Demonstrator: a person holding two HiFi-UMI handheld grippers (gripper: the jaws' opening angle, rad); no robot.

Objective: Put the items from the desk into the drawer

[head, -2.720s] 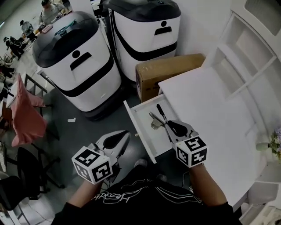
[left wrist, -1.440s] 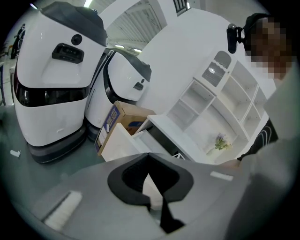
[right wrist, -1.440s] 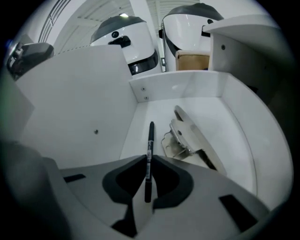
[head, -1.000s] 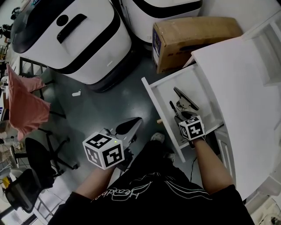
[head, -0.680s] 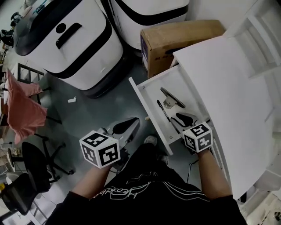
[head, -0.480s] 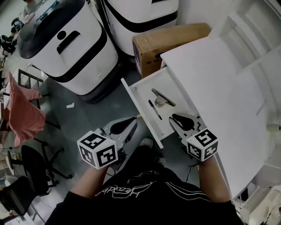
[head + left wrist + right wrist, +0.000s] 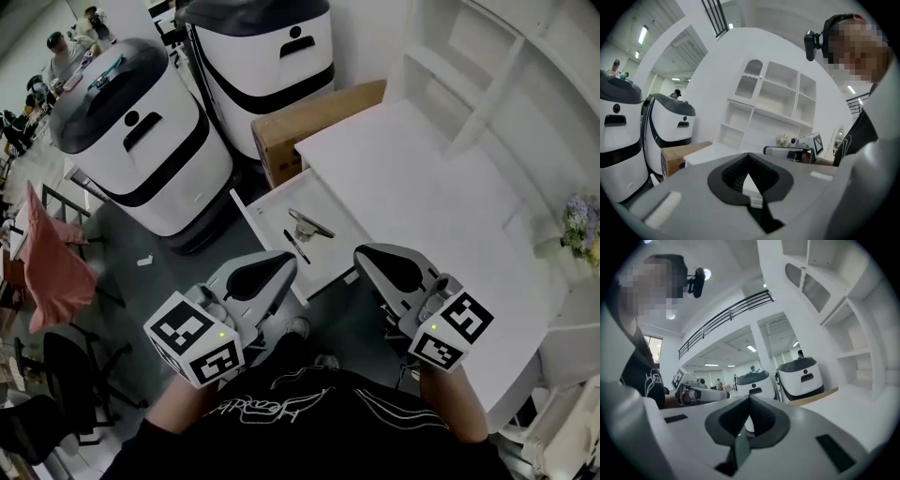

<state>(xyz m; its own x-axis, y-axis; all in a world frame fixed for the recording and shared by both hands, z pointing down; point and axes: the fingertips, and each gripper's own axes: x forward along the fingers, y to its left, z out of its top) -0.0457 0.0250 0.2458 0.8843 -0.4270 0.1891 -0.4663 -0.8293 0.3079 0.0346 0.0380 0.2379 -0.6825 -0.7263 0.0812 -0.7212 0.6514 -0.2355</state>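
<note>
Two grippers hang raised over our lap in the head view, the left gripper [image 7: 281, 264] and the right gripper [image 7: 367, 258], both pointing at the open drawer [image 7: 267, 234]. In it lie a pen [image 7: 297, 247] and a metal clip-like item [image 7: 309, 226], close together. The desk [image 7: 422, 187] beside it looks bare, apart from flowers [image 7: 581, 220] near its far right edge, so we judge the loading done or nearly so.

From the left gripper view, the left gripper [image 7: 749, 159] has its jaws together, with nothing between them. We see shelves and the other gripper beyond.

From the right gripper view, the right gripper [image 7: 750, 404] has just been closing its jaws; they meet on nothing.

What could go wrong: the drawer juts out towards our legs, so a careless drop of either hand could knock its front edge. If we shove it closed hard, the pen may roll or jam at the back. A wide swing of the right arm could also tip the flowers.
</note>
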